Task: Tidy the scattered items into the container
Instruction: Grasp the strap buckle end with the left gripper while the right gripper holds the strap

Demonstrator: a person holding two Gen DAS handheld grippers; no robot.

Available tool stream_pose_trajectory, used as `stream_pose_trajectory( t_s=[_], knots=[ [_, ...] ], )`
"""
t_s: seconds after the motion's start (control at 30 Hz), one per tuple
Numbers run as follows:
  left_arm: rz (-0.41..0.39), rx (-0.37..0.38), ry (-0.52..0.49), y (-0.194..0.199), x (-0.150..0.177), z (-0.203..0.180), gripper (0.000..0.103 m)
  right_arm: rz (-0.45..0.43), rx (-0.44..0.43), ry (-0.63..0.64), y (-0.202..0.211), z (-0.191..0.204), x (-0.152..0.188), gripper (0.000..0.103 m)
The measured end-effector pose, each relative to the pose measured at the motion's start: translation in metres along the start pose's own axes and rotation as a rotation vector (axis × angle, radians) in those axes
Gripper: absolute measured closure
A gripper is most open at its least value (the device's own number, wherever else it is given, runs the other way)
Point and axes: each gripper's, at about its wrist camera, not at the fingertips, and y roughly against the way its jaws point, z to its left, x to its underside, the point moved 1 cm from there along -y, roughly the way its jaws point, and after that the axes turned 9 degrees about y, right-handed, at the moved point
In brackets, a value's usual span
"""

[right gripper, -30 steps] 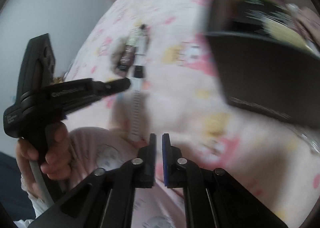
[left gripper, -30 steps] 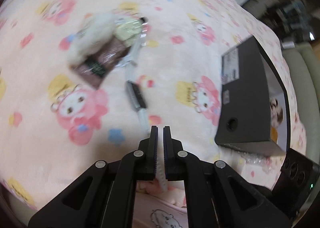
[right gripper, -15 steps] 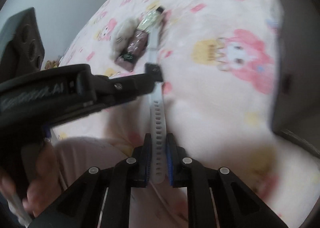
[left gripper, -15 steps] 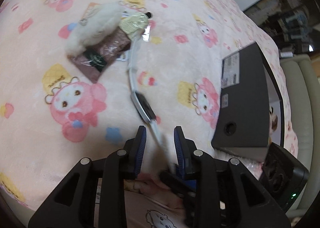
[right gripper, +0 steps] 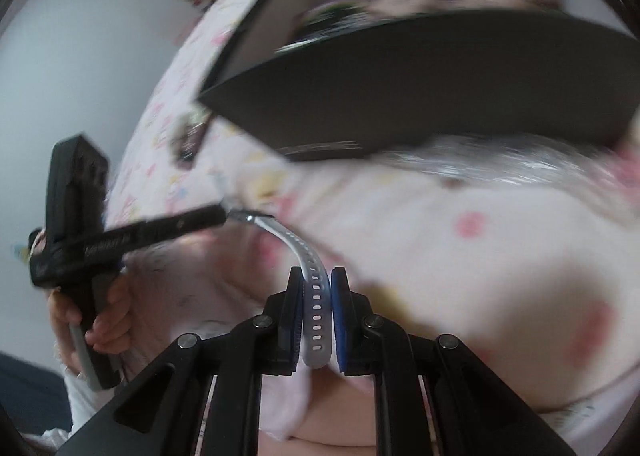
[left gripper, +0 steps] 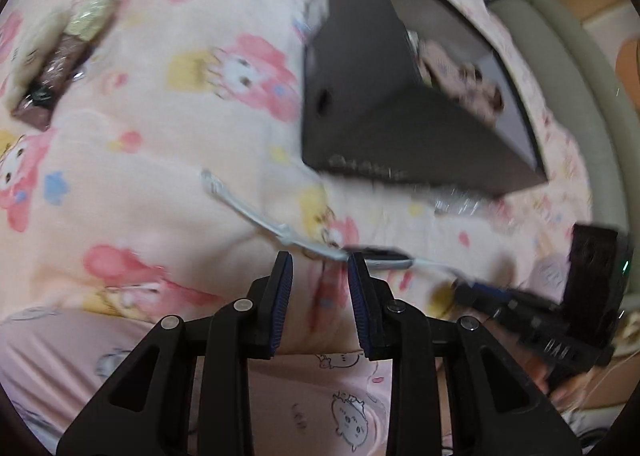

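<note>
My right gripper is shut on the perforated strap of a white-strapped watch. The watch hangs stretched over the blanket in the left wrist view, its dark face just past my open, empty left gripper. The right gripper enters there from the right, holding the strap end. The black box stands open to the upper right, with items inside; it fills the top of the right wrist view. The left gripper shows at left, its tips by the watch face.
A brown snack packet with a gold-wrapped item and a white fluffy thing lie at the far left on the pink cartoon blanket. Crinkled clear plastic lies under the box's near edge. A sofa edge is at right.
The right gripper closed on the watch strap and lifted it toward the box. The left gripper opened and let the watch go. Both views swung right toward the box.
</note>
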Motion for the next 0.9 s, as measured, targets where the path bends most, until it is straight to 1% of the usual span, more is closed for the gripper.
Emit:
stream_pose_trajectory(
  t_s=[0.1, 0.2, 0.3, 0.37, 0.43, 0.53, 0.6, 0.63, 0.67, 0.73, 0.77, 0.83, 0.9],
  knots=[
    [0.01, 0.009, -0.011, -0.013, 0.0, -0.007, 0.076, -0.005, 0.039, -0.076, 0.004, -0.026, 0.005, 0.094],
    [0.027, -0.009, -0.054, -0.024, 0.0, -0.017, 0.076, -0.036, 0.036, -0.124, 0.009, -0.036, 0.005, 0.094],
    [0.024, -0.008, -0.076, -0.032, 0.002, -0.024, 0.076, -0.068, 0.066, -0.069, 0.016, -0.025, 0.002, 0.094],
    [0.02, 0.008, -0.036, -0.035, 0.001, -0.02, 0.076, -0.075, 0.058, -0.042, 0.02, -0.017, 0.003, 0.094],
    [-0.001, 0.064, 0.029, -0.031, -0.003, -0.011, 0.076, -0.072, 0.03, -0.051, 0.025, -0.014, 0.008, 0.094],
    [-0.033, 0.138, 0.152, -0.026, -0.012, 0.007, 0.074, -0.054, -0.077, -0.09, 0.022, -0.008, 0.017, 0.093],
    [-0.032, 0.166, 0.223, -0.031, -0.018, 0.016, 0.074, -0.021, -0.144, -0.121, 0.013, -0.007, 0.022, 0.088],
    [-0.033, 0.165, 0.248, -0.034, -0.02, 0.018, 0.075, -0.006, -0.165, -0.133, 0.007, -0.009, 0.024, 0.087],
    [-0.04, 0.158, 0.258, -0.036, -0.022, 0.018, 0.081, 0.005, -0.167, -0.145, 0.0, -0.011, 0.025, 0.086],
    [-0.059, 0.156, 0.242, -0.033, -0.022, 0.014, 0.091, 0.024, -0.144, -0.173, -0.015, -0.018, 0.026, 0.086],
    [-0.065, 0.161, 0.226, -0.031, -0.021, 0.012, 0.093, 0.027, -0.143, -0.198, -0.024, -0.019, 0.026, 0.087],
    [-0.063, 0.166, 0.195, -0.028, -0.016, 0.008, 0.095, -0.013, -0.168, -0.253, -0.029, -0.022, 0.025, 0.087],
    [-0.047, 0.183, 0.174, -0.026, -0.011, 0.006, 0.095, -0.065, -0.134, -0.275, -0.025, -0.025, 0.022, 0.087]
  ],
)
